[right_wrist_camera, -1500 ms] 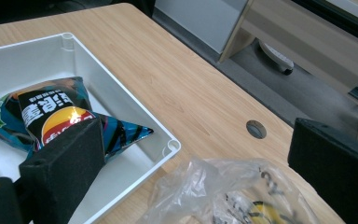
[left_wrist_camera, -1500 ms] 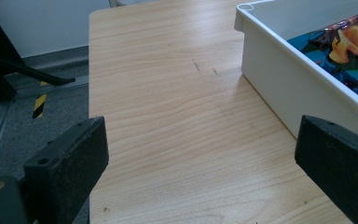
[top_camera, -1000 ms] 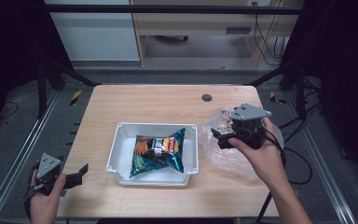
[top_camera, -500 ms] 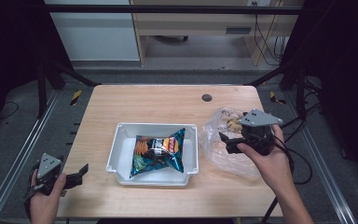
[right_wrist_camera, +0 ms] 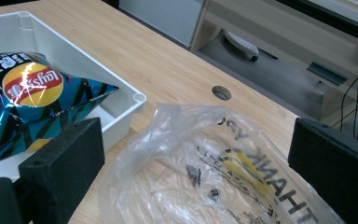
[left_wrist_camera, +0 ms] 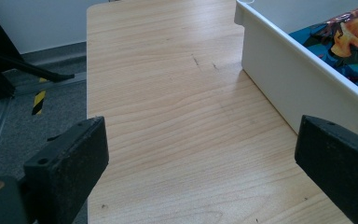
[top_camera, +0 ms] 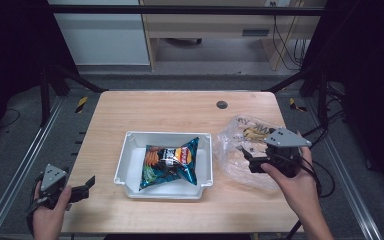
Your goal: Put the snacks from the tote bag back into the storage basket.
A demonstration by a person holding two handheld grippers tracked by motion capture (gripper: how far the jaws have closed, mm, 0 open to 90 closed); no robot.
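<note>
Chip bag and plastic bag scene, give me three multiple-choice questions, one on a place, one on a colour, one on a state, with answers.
1. Where does the chip bag lie?
A. On the floor
B. In the white tray
C. Inside the clear plastic bag

2. What colour is the tray?
A. White
B. Red
C. Black

3. How do the right gripper jaws stand?
A. Shut on the chip bag
B. Shut on the tray rim
C. Open, wide apart over the plastic bag

Answers:
1 B, the high view shows the chip bag within the tray's walls.
2 A, its walls are white in each view.
3 C, the right gripper view shows both jaws spread with the plastic bag between and below them.
</note>
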